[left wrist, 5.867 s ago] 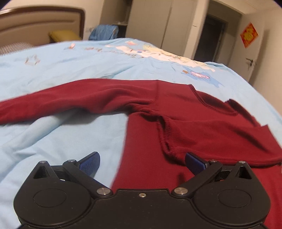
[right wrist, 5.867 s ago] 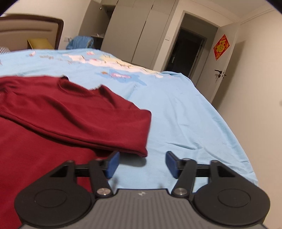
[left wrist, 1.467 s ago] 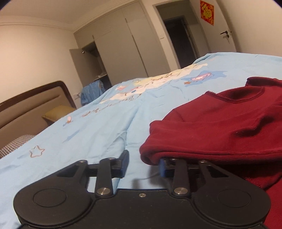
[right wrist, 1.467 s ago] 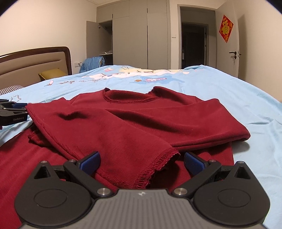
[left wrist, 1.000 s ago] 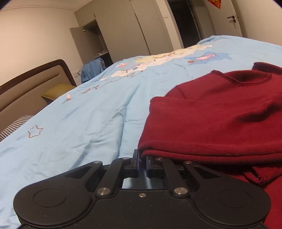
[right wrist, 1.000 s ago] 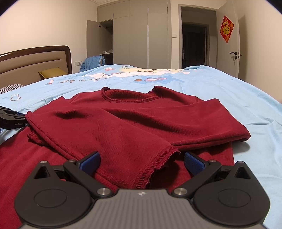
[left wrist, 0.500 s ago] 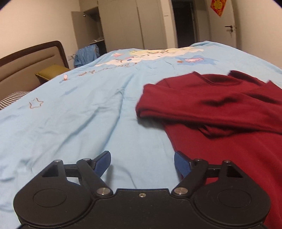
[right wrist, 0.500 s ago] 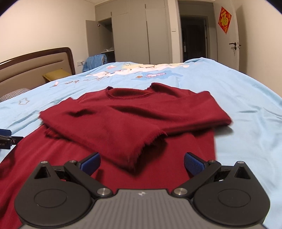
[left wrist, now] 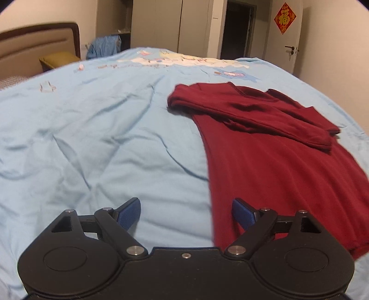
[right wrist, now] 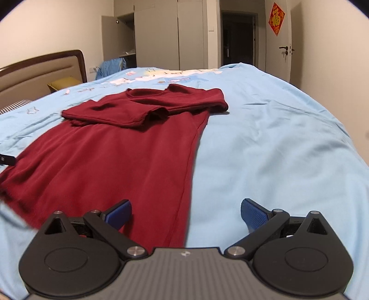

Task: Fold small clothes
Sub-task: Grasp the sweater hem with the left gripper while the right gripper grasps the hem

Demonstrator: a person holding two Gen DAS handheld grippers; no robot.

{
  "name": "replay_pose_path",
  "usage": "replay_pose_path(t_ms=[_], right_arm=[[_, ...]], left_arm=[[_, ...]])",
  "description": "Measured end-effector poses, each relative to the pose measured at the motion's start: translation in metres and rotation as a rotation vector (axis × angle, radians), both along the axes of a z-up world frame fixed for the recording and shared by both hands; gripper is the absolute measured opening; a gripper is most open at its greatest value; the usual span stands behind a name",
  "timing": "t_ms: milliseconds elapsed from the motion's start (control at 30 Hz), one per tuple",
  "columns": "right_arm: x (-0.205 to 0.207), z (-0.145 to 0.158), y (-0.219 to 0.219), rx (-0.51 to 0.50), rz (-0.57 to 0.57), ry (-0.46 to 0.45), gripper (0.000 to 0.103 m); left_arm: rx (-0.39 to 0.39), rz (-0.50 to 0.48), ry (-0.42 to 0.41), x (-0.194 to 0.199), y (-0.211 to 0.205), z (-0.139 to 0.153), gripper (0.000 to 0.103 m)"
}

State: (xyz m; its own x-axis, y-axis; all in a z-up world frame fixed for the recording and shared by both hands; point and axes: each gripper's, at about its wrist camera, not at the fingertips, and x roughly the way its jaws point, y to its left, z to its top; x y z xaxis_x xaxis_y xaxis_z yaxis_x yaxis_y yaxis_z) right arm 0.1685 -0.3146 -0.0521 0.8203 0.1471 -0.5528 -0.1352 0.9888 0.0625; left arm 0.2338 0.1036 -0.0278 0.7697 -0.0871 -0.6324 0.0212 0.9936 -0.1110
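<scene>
Blue-padded jaws wide on left gripper (left wrist: pixel 185 211) and right gripper (right wrist: pixel 185 211), holding nothing. Maroon sweater (right wrist: pixel 120 147) flat on bed (right wrist: pixel 265 147), sleeves folded across chest.

Red diamond sign (left wrist: pixel 285 18) on door (left wrist: pixel 287 43): gold character 福. No other legible text.
</scene>
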Motion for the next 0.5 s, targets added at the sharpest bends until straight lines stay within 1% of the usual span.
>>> replay_pose_path(t_ms=[33, 67, 133, 167, 233, 267, 300, 333, 400, 433, 467, 500], right_arm=[[-0.008, 0.000, 0.001, 0.005, 0.009, -0.009, 0.099], [-0.015, 0.001, 0.003, 0.009, 0.020, -0.017, 0.096], [-0.025, 0.003, 0.009, 0.009, 0.038, -0.029, 0.083], [-0.028, 0.003, 0.012, 0.010, 0.043, -0.032, 0.079], [-0.029, 0.002, 0.015, 0.027, 0.046, -0.026, 0.062], [-0.030, 0.002, 0.016, 0.036, 0.039, -0.022, 0.058], [-0.030, 0.002, 0.016, 0.046, 0.028, -0.020, 0.049], [-0.031, 0.002, 0.015, 0.055, 0.016, -0.021, 0.038], [-0.032, 0.004, 0.011, 0.082, -0.006, -0.017, 0.029], [-0.033, 0.005, 0.008, 0.102, -0.008, -0.018, 0.018], [-0.035, 0.006, 0.007, 0.108, -0.008, -0.022, 0.015], [-0.037, 0.008, 0.007, 0.096, -0.009, -0.033, 0.012]], left_arm=[[-0.019, -0.013, 0.013, -0.004, 0.000, -0.002, 0.088], [-0.022, -0.025, 0.017, -0.009, -0.001, -0.003, 0.087], [-0.005, -0.064, 0.015, -0.018, -0.007, -0.004, 0.084], [0.001, -0.082, 0.016, -0.021, -0.010, -0.004, 0.081], [0.012, -0.110, 0.024, -0.024, -0.016, -0.006, 0.072], [0.011, -0.118, 0.029, -0.025, -0.018, -0.007, 0.063], [0.005, -0.126, 0.034, -0.025, -0.020, -0.007, 0.053], [-0.004, -0.138, 0.041, -0.026, -0.022, -0.006, 0.046], [-0.010, -0.153, 0.057, -0.025, -0.027, -0.005, 0.019], [-0.006, -0.146, 0.063, -0.026, -0.029, -0.004, 0.013], [-0.001, -0.134, 0.063, -0.026, -0.031, -0.002, 0.007], [0.003, -0.121, 0.062, -0.027, -0.033, 0.000, 0.006]])
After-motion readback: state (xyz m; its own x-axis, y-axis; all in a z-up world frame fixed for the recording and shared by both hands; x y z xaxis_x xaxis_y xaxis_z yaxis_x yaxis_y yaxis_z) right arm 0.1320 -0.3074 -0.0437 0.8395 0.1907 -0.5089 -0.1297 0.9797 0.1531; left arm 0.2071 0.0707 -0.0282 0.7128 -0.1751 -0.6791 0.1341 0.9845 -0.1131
